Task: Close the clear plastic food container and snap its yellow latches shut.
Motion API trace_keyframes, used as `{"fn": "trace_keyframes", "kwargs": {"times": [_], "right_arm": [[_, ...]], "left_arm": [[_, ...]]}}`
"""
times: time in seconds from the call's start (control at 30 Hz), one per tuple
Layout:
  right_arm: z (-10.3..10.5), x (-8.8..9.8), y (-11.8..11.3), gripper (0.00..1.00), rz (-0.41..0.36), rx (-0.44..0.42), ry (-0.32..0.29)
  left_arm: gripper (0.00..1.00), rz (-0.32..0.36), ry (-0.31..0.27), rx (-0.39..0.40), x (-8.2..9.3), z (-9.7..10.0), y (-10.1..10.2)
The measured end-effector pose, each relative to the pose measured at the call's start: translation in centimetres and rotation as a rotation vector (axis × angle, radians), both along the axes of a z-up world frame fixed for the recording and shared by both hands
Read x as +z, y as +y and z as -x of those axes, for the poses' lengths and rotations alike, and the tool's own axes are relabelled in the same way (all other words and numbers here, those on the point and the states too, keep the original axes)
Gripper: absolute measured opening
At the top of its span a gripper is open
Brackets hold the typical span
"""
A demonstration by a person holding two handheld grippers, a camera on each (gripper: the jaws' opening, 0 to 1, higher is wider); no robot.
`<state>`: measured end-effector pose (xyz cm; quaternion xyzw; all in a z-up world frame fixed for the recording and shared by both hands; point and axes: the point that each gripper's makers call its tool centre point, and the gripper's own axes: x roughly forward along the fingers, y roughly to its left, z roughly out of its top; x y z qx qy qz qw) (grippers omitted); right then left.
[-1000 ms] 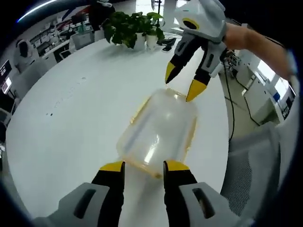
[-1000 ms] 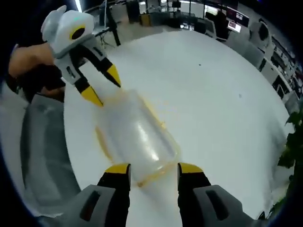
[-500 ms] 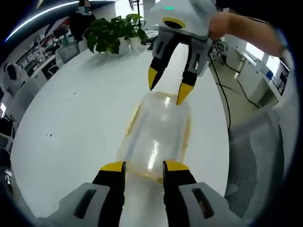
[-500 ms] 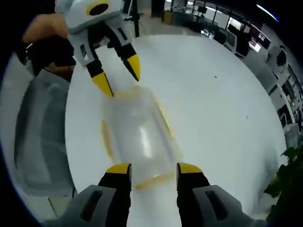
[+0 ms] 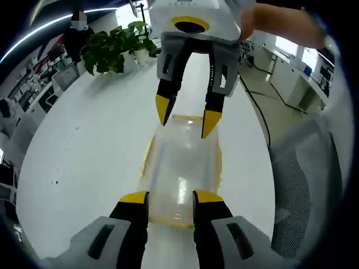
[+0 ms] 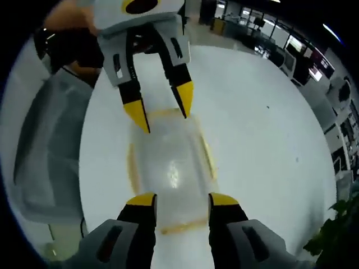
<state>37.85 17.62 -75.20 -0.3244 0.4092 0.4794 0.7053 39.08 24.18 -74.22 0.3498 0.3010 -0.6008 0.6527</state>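
Observation:
A clear plastic food container (image 5: 180, 168) with yellow latches lies on the white table (image 5: 84, 157), its lid on top. In the left gripper view my left gripper (image 5: 170, 198) stands open at the container's near short end, jaws either side of it. The right gripper (image 5: 184, 116) faces it from the far end, open, its yellow tips just over the far rim. In the right gripper view the same container (image 6: 171, 162) lies lengthwise; my right gripper (image 6: 182, 200) is open at its near end and the left gripper (image 6: 160, 109) is open over the far end.
A grey mesh office chair (image 5: 305, 185) stands beside the table edge, also in the right gripper view as the chair (image 6: 42, 151). Potted plants (image 5: 115, 47) sit at the far end of the table. A person's hand (image 5: 280, 25) holds the right gripper.
Both grippers have swung into line with the container's long axis and closed in on its two short ends. The container looks squarer to both views.

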Motion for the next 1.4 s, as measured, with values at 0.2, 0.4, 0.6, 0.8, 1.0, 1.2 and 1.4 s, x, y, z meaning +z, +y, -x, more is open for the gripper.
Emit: {"fn": "trace_keyframes", "kwargs": {"times": [0.2, 0.4, 0.6, 0.8, 1.0, 1.2, 1.4], "right_arm": [[-0.2, 0.3, 0.5, 0.35, -0.030, 0.010, -0.022], [-0.5, 0.2, 0.6, 0.36, -0.039, 0.016, -0.030], [-0.4, 0.0, 1.1, 0.36, -0.051, 0.032, -0.024], [-0.1, -0.5, 1.8, 0.35, -0.055, 0.059, -0.014], [-0.3, -0.5, 2.6, 0.35, -0.071, 0.077, -0.016], [-0.5, -0.5, 3.2, 0.34, -0.084, 0.086, -0.019], [-1.2, -0.3, 3.5, 0.34, -0.094, 0.094, -0.024]], "left_arm": [[0.30, 0.008, -0.006, -0.031, -0.3, 0.3, -0.6], [0.30, 0.025, -0.005, -0.050, -0.2, 0.4, -1.1], [0.30, 0.037, 0.001, -0.053, -0.3, 0.4, -1.6], [0.30, 0.042, 0.007, -0.057, -0.7, 0.5, -2.1], [0.30, 0.053, 0.015, -0.057, -0.8, 0.6, -2.6], [0.30, 0.054, 0.022, -0.051, -0.9, 0.7, -2.7], [0.30, 0.058, 0.050, -0.036, -1.0, 1.3, -2.7]]}}
